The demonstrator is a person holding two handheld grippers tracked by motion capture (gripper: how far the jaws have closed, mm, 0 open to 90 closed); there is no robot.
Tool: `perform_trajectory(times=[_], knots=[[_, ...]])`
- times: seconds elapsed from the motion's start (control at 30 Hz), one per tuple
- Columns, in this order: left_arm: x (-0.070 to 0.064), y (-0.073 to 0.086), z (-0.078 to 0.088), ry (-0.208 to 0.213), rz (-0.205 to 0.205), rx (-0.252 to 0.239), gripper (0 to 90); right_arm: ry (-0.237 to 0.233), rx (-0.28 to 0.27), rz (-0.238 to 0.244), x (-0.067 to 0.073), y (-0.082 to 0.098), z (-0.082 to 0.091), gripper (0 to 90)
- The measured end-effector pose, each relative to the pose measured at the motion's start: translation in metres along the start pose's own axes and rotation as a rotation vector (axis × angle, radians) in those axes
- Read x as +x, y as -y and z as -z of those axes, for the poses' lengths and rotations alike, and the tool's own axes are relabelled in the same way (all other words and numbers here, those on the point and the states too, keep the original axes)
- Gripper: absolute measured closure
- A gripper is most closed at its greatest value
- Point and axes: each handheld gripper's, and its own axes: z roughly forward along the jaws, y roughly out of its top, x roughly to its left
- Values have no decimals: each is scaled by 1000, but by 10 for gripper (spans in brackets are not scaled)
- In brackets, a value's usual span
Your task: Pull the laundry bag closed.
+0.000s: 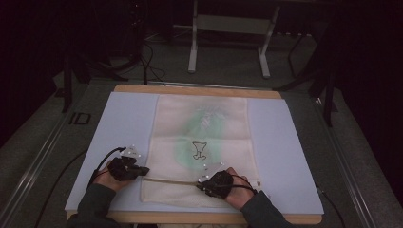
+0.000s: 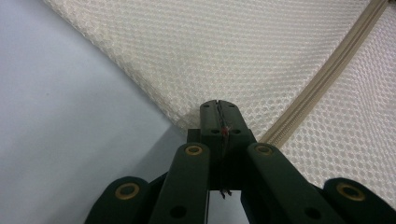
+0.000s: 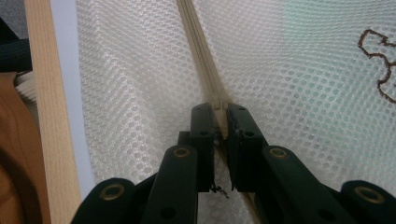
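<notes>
Mesh bag [image 1: 202,142] lies flat on the surface [image 1: 285,142]; left tool [image 2: 218,116] is clamped on its corner edge, right tool [image 3: 222,119] on the zipper [image 3: 201,60] pull. Next, I judge, the right draws along the zipper while the left anchors.

Cream mesh bag [image 2: 224,51] with beige zipper [image 2: 327,74], lying on pale blue counter [image 2: 60,130]. Left tongs [image 2: 218,108] pressed together, pinching the bag's edge beside the zipper's end.

No readable text; mesh bag [image 1: 202,142] bears only small dark drawn figure.
</notes>
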Motion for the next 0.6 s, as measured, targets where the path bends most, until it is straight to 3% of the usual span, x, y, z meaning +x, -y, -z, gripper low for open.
perform_trajectory(times=[0.6], knots=[[0,0,0,0,0,-2,900,10,2,-15,-3,11,7,822]])
